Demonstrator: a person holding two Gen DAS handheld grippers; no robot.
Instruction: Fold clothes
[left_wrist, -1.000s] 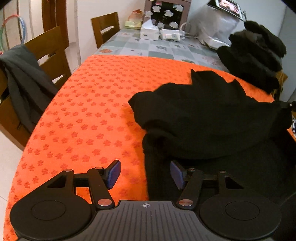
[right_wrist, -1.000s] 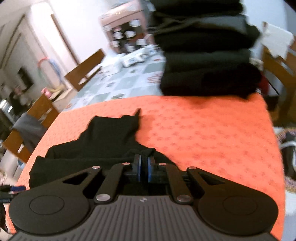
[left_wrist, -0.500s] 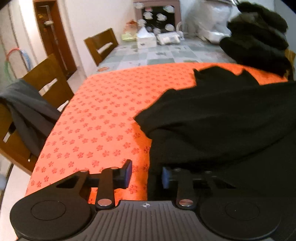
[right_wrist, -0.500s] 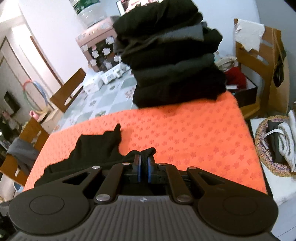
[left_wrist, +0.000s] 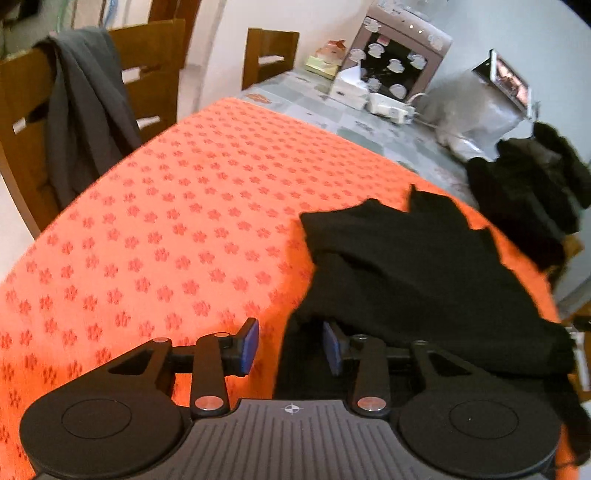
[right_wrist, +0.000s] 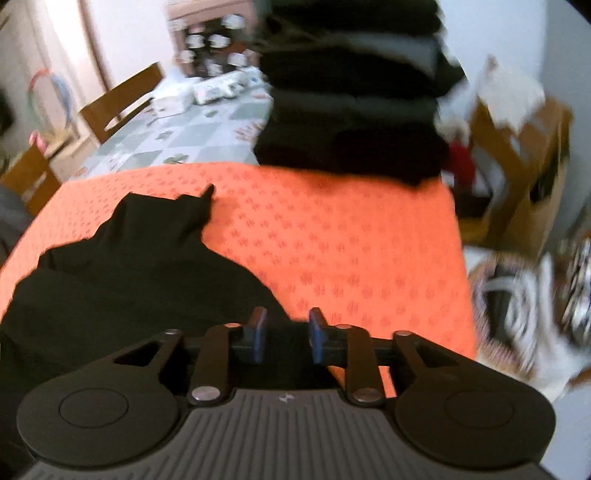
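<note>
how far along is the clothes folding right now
Done: a stack of folded dark clothes sits at the far end of the table. In hand: a black garment lies partly folded on the orange cloth; the left claw and right claw have just been opening, gripping nothing. Left: its final folds and stacking.

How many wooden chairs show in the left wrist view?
3: one nearest at the left edge, one behind it with a grey garment draped across them, one farther back. Others may be out of frame.
</note>
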